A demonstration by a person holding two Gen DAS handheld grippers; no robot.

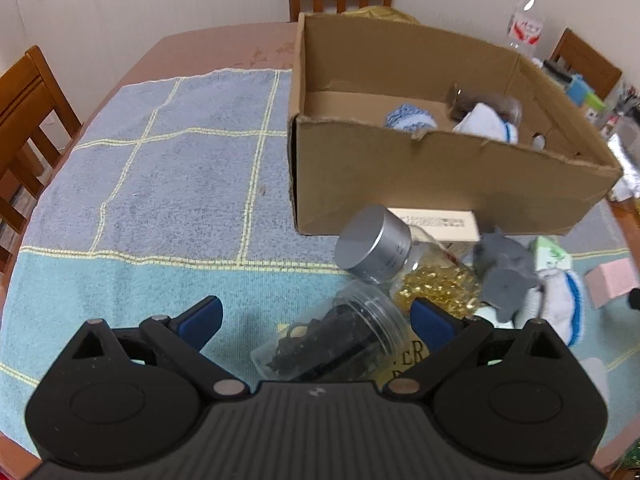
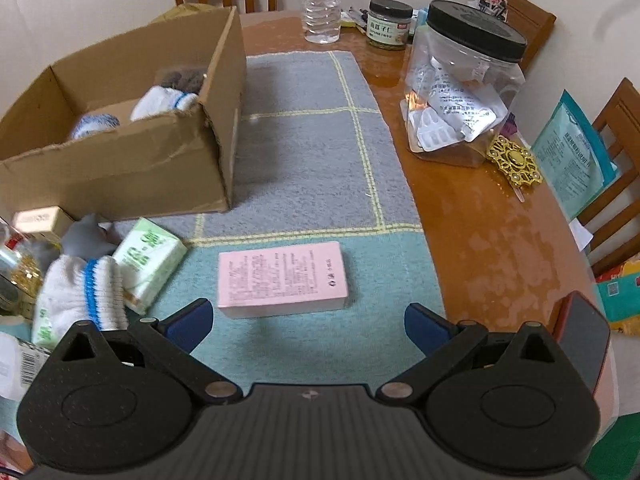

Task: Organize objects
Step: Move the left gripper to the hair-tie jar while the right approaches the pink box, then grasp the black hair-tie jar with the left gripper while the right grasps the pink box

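Partly done: socks [image 2: 164,100] and a jar already in the cardboard box [image 2: 120,168]; pink box [image 2: 282,278], tissue pack [image 2: 150,264], jars [image 1: 376,244] and a sock [image 2: 80,292] left on the bench towel [image 2: 304,152] near the box's front corner. Left claw [image 1: 316,320] agape over a clear jar [image 1: 340,332], right claw [image 2: 308,326] agape, empty, before the pink box.

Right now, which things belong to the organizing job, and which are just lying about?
Job: box, pink carton, silver-lid jar, clear jar, glove, tissue pack.

Lying about: water bottle, big jar, gold trinket, phone.
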